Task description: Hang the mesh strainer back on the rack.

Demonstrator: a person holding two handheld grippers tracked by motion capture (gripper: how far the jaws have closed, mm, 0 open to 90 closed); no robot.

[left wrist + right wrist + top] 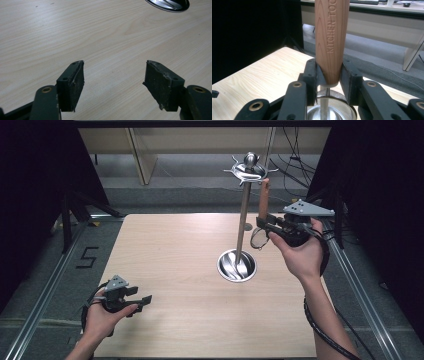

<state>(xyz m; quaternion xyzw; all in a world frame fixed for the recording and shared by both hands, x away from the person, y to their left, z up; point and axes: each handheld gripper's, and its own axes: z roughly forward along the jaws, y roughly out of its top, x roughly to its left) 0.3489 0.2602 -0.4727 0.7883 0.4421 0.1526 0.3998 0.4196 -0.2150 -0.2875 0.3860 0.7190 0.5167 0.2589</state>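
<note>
Wood-grain table (pixel 190 320) fills the middle of the high view, pale and bare across most of its surface. At the lower left of that frame a hand (pixel 102 317) holds the left gripper (pixel 142 300) low over the table's near corner, its jaws pointing toward the centre. In the left gripper view the two black jaws stand wide apart with nothing between them, one worn pad (pixel 76 85) at lower left and the other at lower right, bare wood showing in the gap.

Right of centre in the high view stands a metal rack (pixel 243 215): a round shiny base (pixel 237 265) resting on the table, a slim upright pole, and a ring of small hooks (pixel 248 170) under a knob at the top. The edge of that base also shows at the upper right of the left gripper view.

At the right of the high view, a hand (pixel 300 252) raises the right gripper (pixel 264 222) just beside the pole, above the table. Its jaws are clamped on a strainer (pixel 259 238) with a wooden handle (pixel 263 200), the handle pointing up toward the hooks and the mesh bowl hanging below. In the right gripper view the jaws squeeze the lower end of the handle (pixel 332 37), stamped "KITCHEN TOO", with the mesh bowl (pixel 332 110) at bottom centre.
</note>
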